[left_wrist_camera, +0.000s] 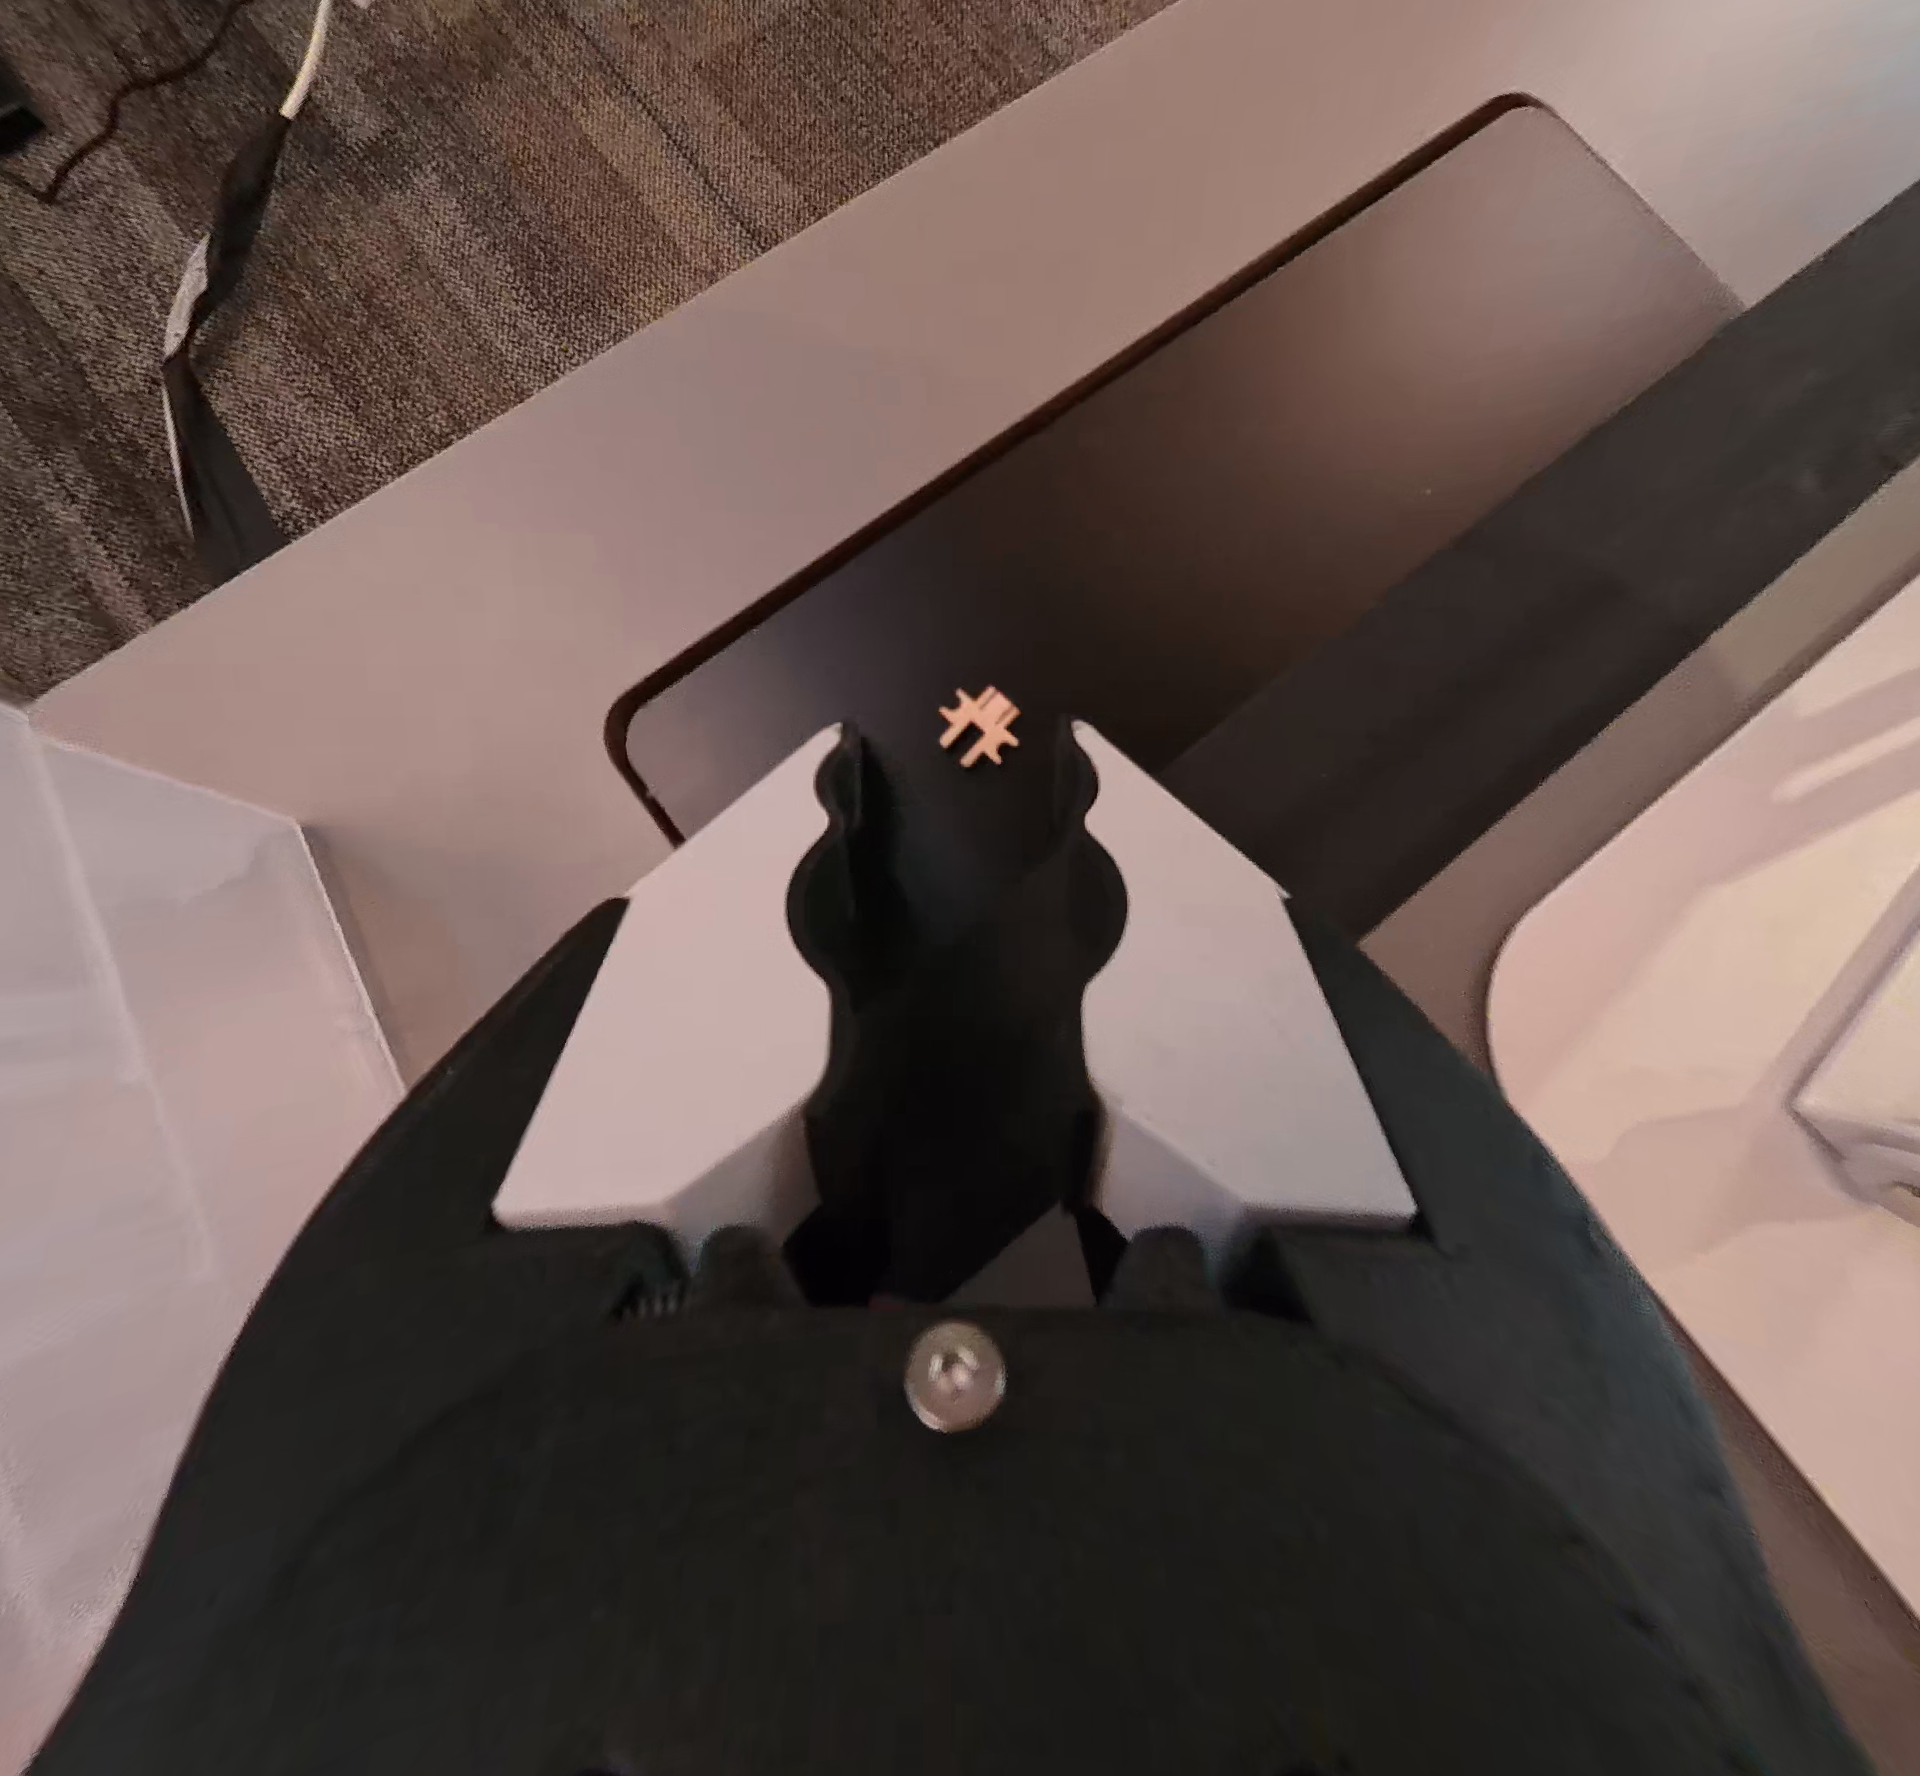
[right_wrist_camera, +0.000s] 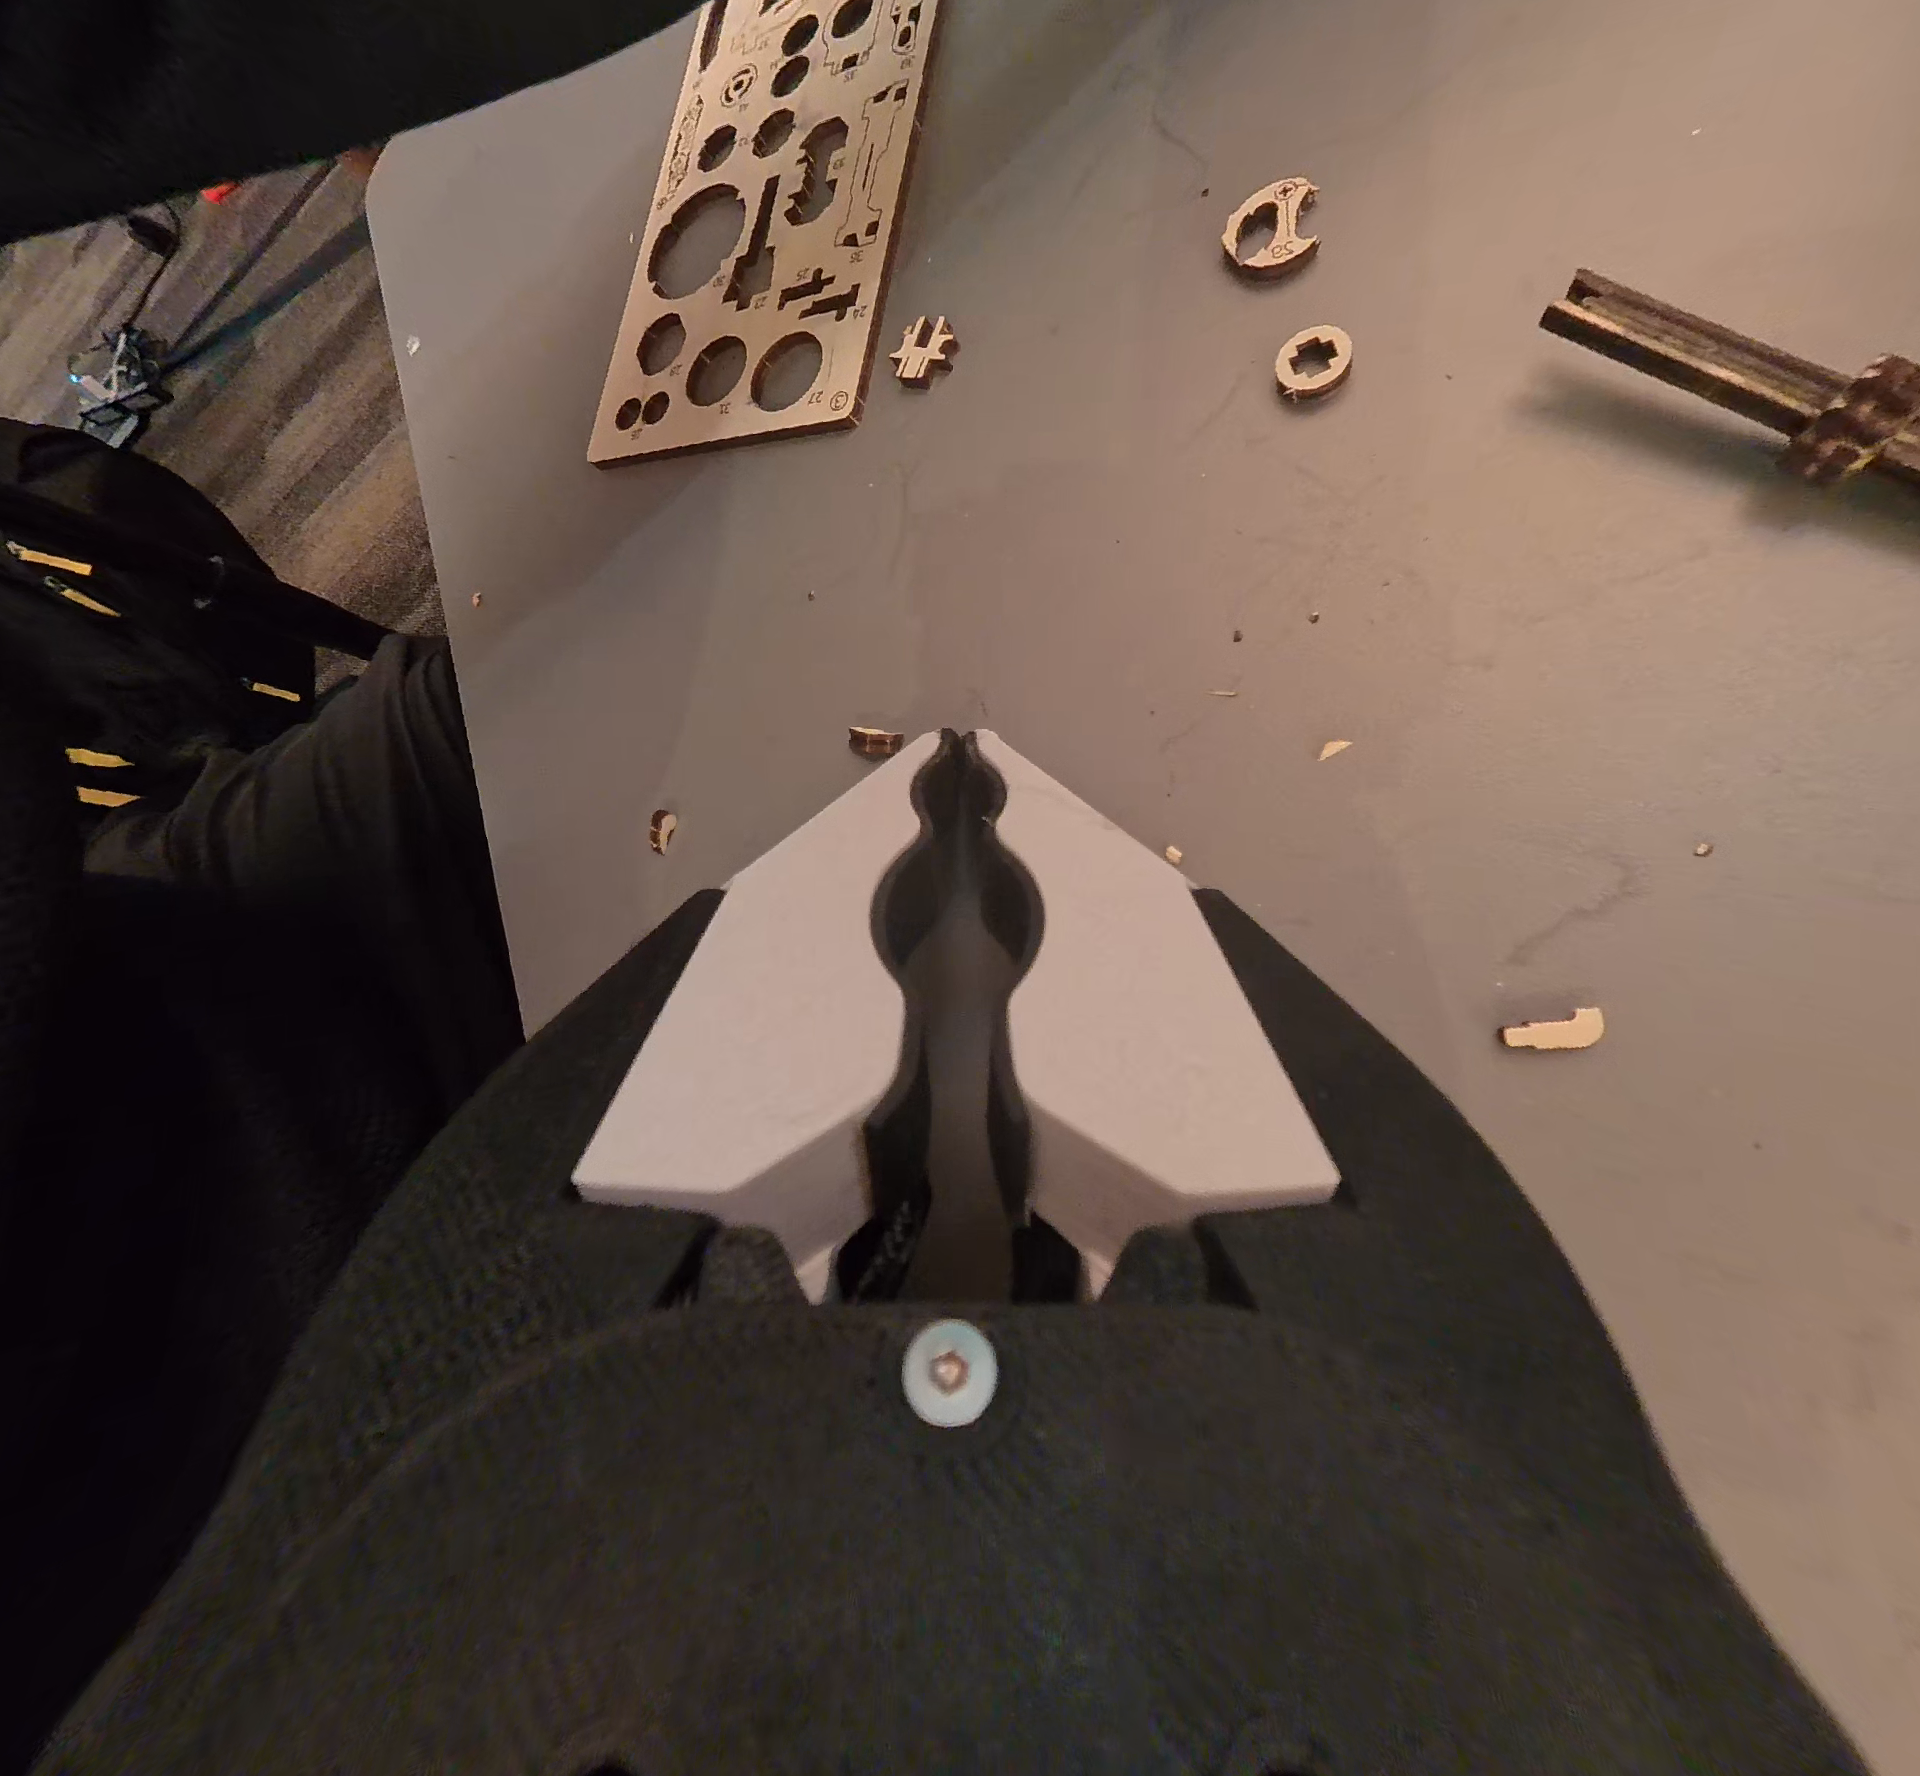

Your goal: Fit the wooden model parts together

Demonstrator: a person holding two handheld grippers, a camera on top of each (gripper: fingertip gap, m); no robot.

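Note:
In the left wrist view a small hash-shaped wooden piece [left_wrist_camera: 979, 729] shows in the gap between my left gripper's [left_wrist_camera: 961, 741] open fingertips, against a dark panel [left_wrist_camera: 1195, 500]. The fingers do not touch it. My right gripper [right_wrist_camera: 961, 739] is shut with nothing visible between its tips, low over the grey table [right_wrist_camera: 1351, 635]. On that table lie a punched wooden parts sheet [right_wrist_camera: 769, 168], another hash-shaped piece [right_wrist_camera: 923, 352], a crescent piece [right_wrist_camera: 1270, 227], a ring with a cross-shaped hole [right_wrist_camera: 1312, 362] and a dark wooden shaft with a gear [right_wrist_camera: 1745, 396].
Small wood scraps [right_wrist_camera: 1553, 1030] are scattered over the grey table. A person's black sleeve [right_wrist_camera: 260, 895] covers its left edge. The left wrist view shows a white surface [left_wrist_camera: 468, 635] around the dark panel, a white box [left_wrist_camera: 156, 999] at left, and carpet with cables [left_wrist_camera: 239, 199] beyond. The left gripper's tips are roughly 50 cm from the right gripper's.

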